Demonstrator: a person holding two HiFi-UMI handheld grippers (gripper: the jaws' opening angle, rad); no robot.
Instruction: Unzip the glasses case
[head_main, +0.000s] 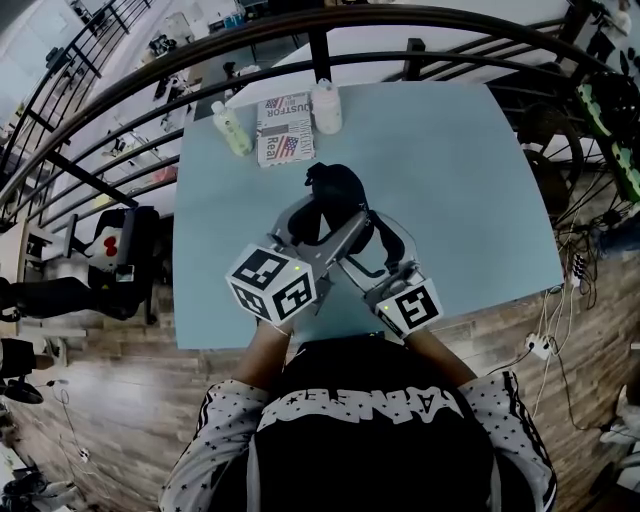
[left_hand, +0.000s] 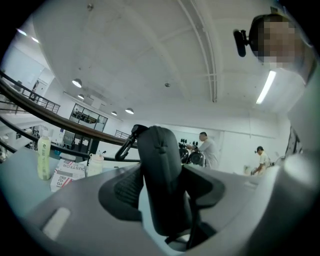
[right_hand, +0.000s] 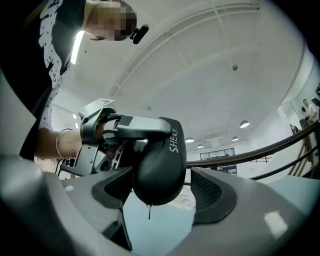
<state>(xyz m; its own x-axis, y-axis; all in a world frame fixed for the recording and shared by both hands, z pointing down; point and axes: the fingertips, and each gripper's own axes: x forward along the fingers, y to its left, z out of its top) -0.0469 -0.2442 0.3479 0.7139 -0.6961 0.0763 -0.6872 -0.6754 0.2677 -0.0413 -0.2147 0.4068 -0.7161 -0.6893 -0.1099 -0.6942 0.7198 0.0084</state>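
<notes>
Where the two hand-held grippers meet over the near half of the pale blue surface (head_main: 470, 180), a black glasses case (head_main: 335, 190) is held up between them.

Left hand-held gripper (left_hand: 162, 200): clenched on the case, which stands on edge between its pads. A clip (left_hand: 125, 145) sticks out at the case's top end.

Right hand-held gripper (right_hand: 162, 192): jaws apart, bracketing the rounded lower end of the case. One pad lies against it; a sliver of gap shows at the other.

White lettering runs along the case's side in the right gripper view. A thin tab (right_hand: 149, 211) dangles beneath the case, clear of the surface. Whether the zip is closed or open cannot be told.

At the far edge of the surface stand a pale green bottle (head_main: 232, 128) and a white bottle (head_main: 326, 105). A printed packet (head_main: 285, 128) lies between them, well apart from the case. A dark railing (head_main: 320, 55) curves beyond the surface.
</notes>
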